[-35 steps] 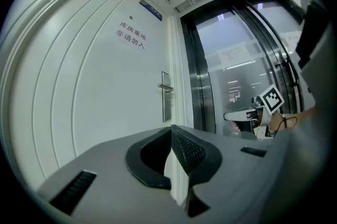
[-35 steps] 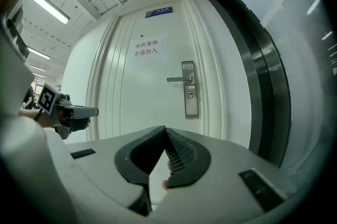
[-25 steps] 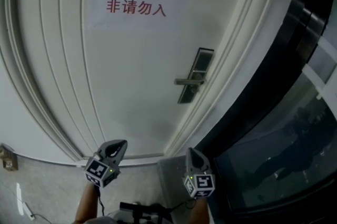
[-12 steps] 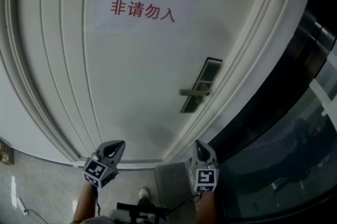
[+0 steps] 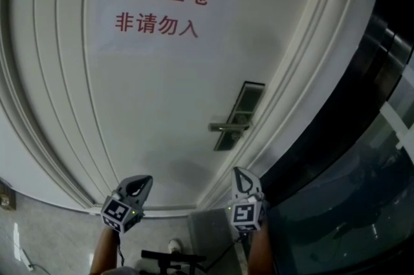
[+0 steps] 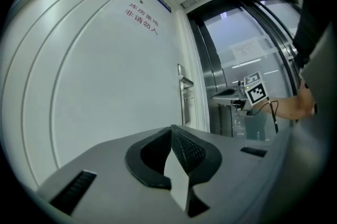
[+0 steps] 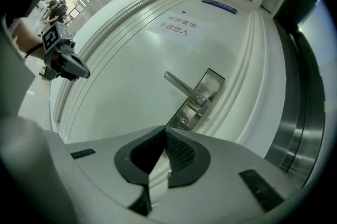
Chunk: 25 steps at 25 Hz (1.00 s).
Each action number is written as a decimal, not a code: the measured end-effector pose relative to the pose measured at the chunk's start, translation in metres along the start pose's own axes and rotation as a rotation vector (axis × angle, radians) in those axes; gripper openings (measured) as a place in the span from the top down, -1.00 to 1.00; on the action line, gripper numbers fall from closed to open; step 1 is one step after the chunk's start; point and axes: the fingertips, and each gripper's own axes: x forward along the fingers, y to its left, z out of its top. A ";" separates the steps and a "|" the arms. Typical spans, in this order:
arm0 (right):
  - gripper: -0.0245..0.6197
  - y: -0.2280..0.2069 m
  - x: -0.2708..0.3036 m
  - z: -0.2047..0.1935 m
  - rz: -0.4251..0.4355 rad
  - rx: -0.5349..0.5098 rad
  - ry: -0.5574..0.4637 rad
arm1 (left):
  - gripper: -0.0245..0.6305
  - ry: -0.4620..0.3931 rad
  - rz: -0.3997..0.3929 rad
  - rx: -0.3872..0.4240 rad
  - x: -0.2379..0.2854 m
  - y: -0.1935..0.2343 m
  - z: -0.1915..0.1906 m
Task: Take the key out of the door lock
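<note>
Setting: a white panelled door (image 5: pixel 162 105) fills the head view. A pale glossy floor (image 5: pixel 39 248) runs below it and a dark metal-and-glass frame (image 5: pixel 336 157) stands at the right.

Nearest the camera, two forearms enter from the bottom edge, each carrying one gripper. Both grippers point toward the door.

1. Left gripper (image 5: pixel 143 180): held low, in front of the door's lower middle and well apart from the lock. In the left gripper view the tongs are closed, tips meeting, and nothing is between them.
2. Right gripper (image 5: pixel 239 171): held below the lock, apart from the door. In the right gripper view its jaws have just opened by a trace. The tips read as together and nothing is gripped.

Further off, the lock plate (image 5: pixel 238 115) sits near the door's right edge, with a lever handle (image 5: pixel 226 127) projecting to the left. In the right gripper view a round keyhole cylinder (image 7: pixel 183 122) shows on the plate below the lever, just above the tong tips. The key is too small to make out there.

Farthest up the door is a paper sign (image 5: pixel 158 8) with red characters.
</note>
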 end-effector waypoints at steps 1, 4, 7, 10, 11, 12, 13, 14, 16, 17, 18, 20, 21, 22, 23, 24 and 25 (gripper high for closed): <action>0.89 -0.001 0.004 0.000 0.005 -0.034 0.002 | 0.90 0.000 -0.001 0.000 0.004 0.000 0.000; 0.89 -0.009 0.013 0.004 -0.014 -0.164 0.012 | 0.90 0.002 -0.009 0.002 0.015 -0.002 -0.003; 0.89 -0.015 0.024 0.005 -0.047 -0.298 0.030 | 0.90 0.006 -0.010 0.001 0.026 -0.001 -0.005; 0.89 -0.021 0.033 0.009 -0.078 -0.400 0.007 | 0.90 0.004 -0.014 0.002 0.037 -0.001 -0.006; 0.89 -0.023 0.036 0.010 -0.085 -0.427 0.002 | 0.90 0.001 -0.015 -0.004 0.041 -0.001 -0.007; 0.89 -0.025 0.039 0.010 -0.092 -0.450 -0.001 | 0.90 -0.002 -0.015 -0.008 0.044 0.000 -0.007; 0.89 -0.027 0.041 0.010 -0.099 -0.468 -0.002 | 0.90 -0.003 -0.016 -0.009 0.048 0.000 -0.008; 0.89 -0.030 0.043 0.010 -0.105 -0.478 -0.003 | 0.90 -0.001 -0.017 -0.007 0.050 0.000 -0.008; 0.88 -0.034 0.048 0.010 -0.108 -0.481 -0.003 | 0.90 0.001 -0.013 -0.008 0.055 0.002 -0.008; 0.87 -0.036 0.050 0.010 -0.106 -0.482 -0.002 | 0.90 0.001 -0.012 -0.008 0.057 0.003 -0.007; 0.78 -0.037 0.052 0.010 -0.104 -0.490 -0.001 | 0.90 0.000 -0.010 -0.006 0.059 0.005 -0.007; 0.75 -0.038 0.056 0.011 -0.101 -0.519 -0.001 | 0.90 -0.002 -0.006 -0.006 0.062 0.007 -0.006; 0.72 -0.039 0.059 0.011 -0.099 -0.537 -0.001 | 0.90 -0.001 -0.003 -0.010 0.064 0.007 -0.005; 0.70 -0.039 0.061 0.011 -0.096 -0.555 0.001 | 0.90 -0.002 0.000 -0.018 0.066 0.008 -0.005; 0.67 -0.039 0.064 0.010 -0.090 -0.571 0.005 | 0.90 -0.003 0.002 -0.022 0.067 0.008 -0.005; 0.65 -0.039 0.068 0.008 -0.083 -0.585 0.013 | 0.90 -0.003 0.003 -0.023 0.069 0.009 -0.005; 0.61 -0.039 0.071 0.005 -0.077 -0.597 0.021 | 0.90 -0.001 0.004 -0.021 0.070 0.009 -0.005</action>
